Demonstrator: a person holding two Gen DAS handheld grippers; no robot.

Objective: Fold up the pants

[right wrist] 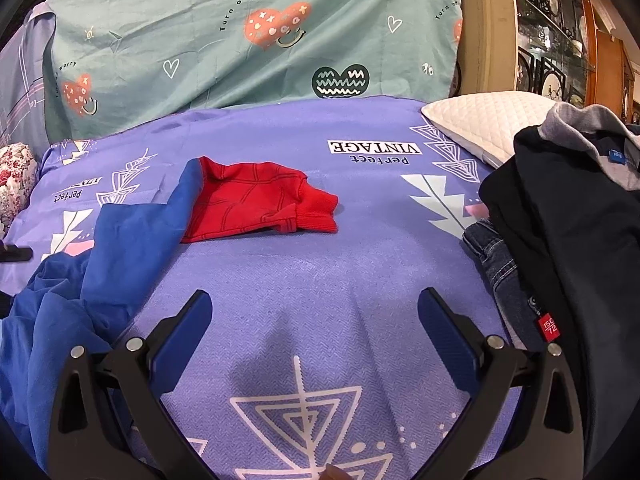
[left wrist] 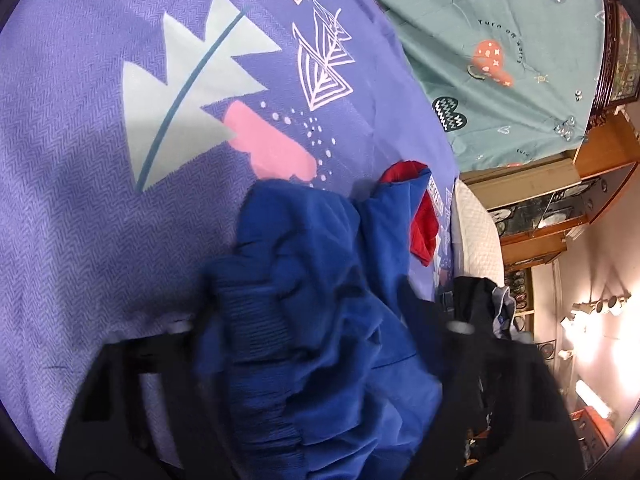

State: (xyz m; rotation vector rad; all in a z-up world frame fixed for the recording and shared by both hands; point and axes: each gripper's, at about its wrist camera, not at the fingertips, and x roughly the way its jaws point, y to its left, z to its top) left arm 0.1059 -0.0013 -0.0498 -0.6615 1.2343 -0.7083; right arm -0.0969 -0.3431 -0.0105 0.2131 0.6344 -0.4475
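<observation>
Purple bedsheet [right wrist: 320, 264] underlies blue pants [left wrist: 320, 300] bunched in left hand-held gripper [left wrist: 316, 328]; right hand-held gripper [right wrist: 316, 320] gapes.

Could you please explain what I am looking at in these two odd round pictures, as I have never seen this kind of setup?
A person holds two hand grippers, each with a fisheye camera looking along its fingers. The left view shows the left gripper with the blue pants bunched between its fingers; whether it grips them is unclear. The right view shows the right gripper open and empty above a purple bedsheet. The pants' red cuff lies spread there. A dark clothes pile sits at the right.
</observation>
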